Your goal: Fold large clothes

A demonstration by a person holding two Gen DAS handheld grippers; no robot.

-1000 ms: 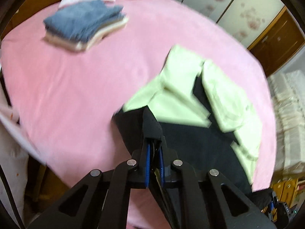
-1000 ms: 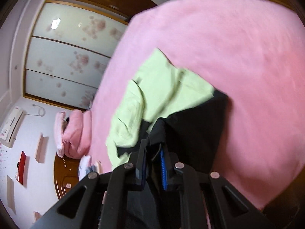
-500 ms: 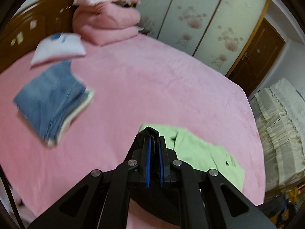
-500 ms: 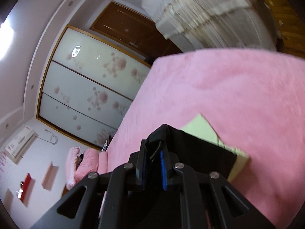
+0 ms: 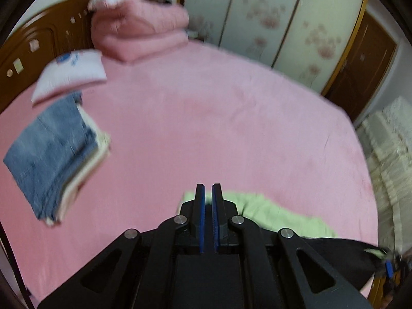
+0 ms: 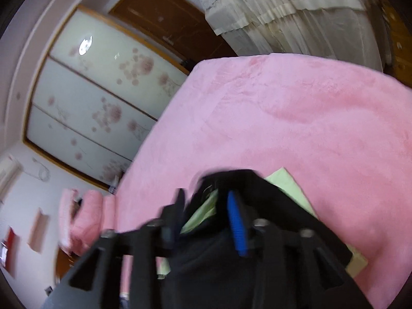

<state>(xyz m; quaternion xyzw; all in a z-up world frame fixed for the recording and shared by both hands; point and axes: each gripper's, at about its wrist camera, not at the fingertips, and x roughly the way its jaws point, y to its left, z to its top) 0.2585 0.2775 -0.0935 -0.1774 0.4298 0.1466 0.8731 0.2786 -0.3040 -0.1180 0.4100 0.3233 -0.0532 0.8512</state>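
A black and light-green garment lies on the pink bed, under and just beyond my left gripper. The left gripper's jaws stand almost together with nothing between them. In the right wrist view the same garment bunches around my right gripper, whose jaws stand apart with black and green cloth loose between them. The right gripper also shows at the far right edge of the left wrist view, beside the garment's black edge.
A stack of folded jeans and towels lies at the left of the bed, with a white pillow and folded pink quilts behind it. Sliding wardrobe doors and cream curtains border the bed.
My left gripper has let go of the black cloth it held and its jaws now stand bare. My right gripper's jaws have opened. Both views have tilted up toward the room.
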